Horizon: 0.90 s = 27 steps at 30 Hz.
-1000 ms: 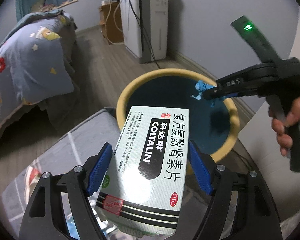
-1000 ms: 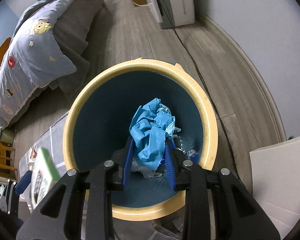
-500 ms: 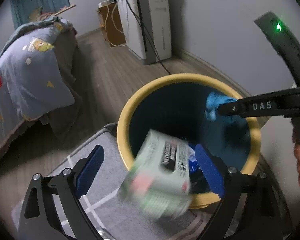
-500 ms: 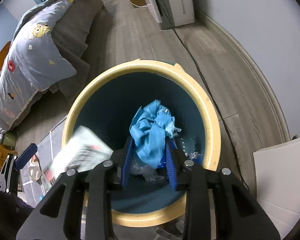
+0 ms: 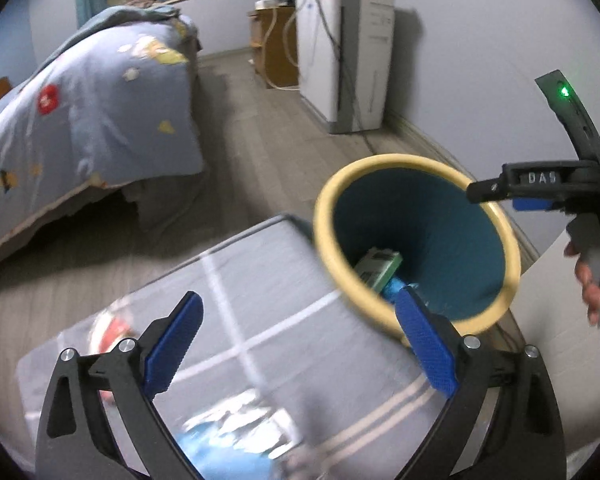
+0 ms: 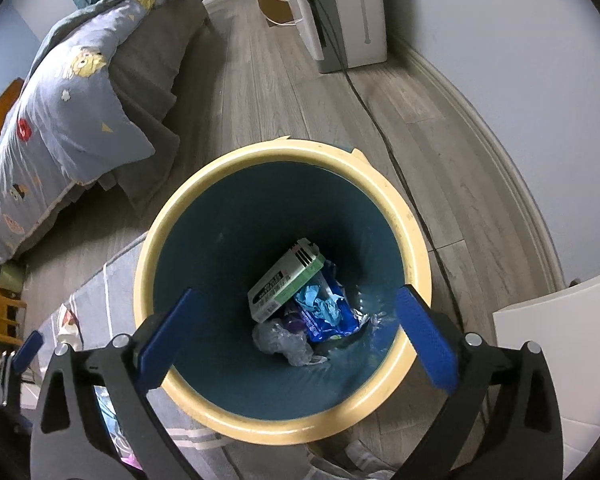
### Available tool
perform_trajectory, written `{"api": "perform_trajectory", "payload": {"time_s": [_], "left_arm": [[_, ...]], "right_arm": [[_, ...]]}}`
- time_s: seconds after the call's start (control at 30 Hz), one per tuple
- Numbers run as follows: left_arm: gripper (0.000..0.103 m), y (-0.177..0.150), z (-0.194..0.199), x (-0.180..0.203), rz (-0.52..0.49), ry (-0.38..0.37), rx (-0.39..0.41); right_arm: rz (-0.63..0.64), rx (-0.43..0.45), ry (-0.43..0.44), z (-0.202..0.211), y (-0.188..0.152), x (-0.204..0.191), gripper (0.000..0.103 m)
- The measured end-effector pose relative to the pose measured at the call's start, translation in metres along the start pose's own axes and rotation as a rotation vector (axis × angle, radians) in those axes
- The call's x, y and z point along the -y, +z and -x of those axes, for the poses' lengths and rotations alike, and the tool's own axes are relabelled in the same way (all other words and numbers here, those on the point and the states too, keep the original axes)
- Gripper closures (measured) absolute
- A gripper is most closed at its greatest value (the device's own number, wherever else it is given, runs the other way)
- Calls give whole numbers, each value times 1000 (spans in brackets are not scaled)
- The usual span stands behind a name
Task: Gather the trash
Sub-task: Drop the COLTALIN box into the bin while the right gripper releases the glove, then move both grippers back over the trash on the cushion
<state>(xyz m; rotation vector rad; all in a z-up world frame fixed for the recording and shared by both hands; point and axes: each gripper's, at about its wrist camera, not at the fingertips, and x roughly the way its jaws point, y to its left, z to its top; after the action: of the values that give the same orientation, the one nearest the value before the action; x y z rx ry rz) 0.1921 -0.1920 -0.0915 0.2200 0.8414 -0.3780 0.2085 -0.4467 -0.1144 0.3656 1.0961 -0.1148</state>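
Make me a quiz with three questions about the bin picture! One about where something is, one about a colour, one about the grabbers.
1. Where is the medicine box?
A. on the bed
B. inside the bin
C. between gripper fingers

2. What colour is the bin's rim?
A. yellow
B. red
C. white

3. What is between the fingers of the right gripper?
A. a blue glove
B. a bottle
C. nothing

Answers: 1 B, it lies at the bottom beside the blue glove. 2 A, a pale yellow ring tops the dark inside. 3 C, its jaws are opening, empty, above the bin.
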Motion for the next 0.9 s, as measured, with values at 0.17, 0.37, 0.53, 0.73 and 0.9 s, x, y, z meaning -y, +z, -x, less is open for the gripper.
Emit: {"api": "perform_trajectory", "payload": {"time_s": [0.17, 0.37, 0.53, 0.73, 0.9], "left_arm": [[7, -19, 51, -36, 14, 79, 11], [6, -50, 108, -76, 103, 148, 28], [6, -87, 142, -96, 166, 183, 21], [6, -141, 158, -103, 230, 205, -18], [6, -181, 152, -99, 219, 207, -84]], "right_arm": [[28, 2, 25, 25, -9, -29, 6], [93, 8, 77, 63, -28, -89, 6], [187, 45, 94, 92, -56, -131, 6], [215, 27, 124, 103, -106, -164, 6], [301, 20, 75, 96, -143, -193, 6]]}}
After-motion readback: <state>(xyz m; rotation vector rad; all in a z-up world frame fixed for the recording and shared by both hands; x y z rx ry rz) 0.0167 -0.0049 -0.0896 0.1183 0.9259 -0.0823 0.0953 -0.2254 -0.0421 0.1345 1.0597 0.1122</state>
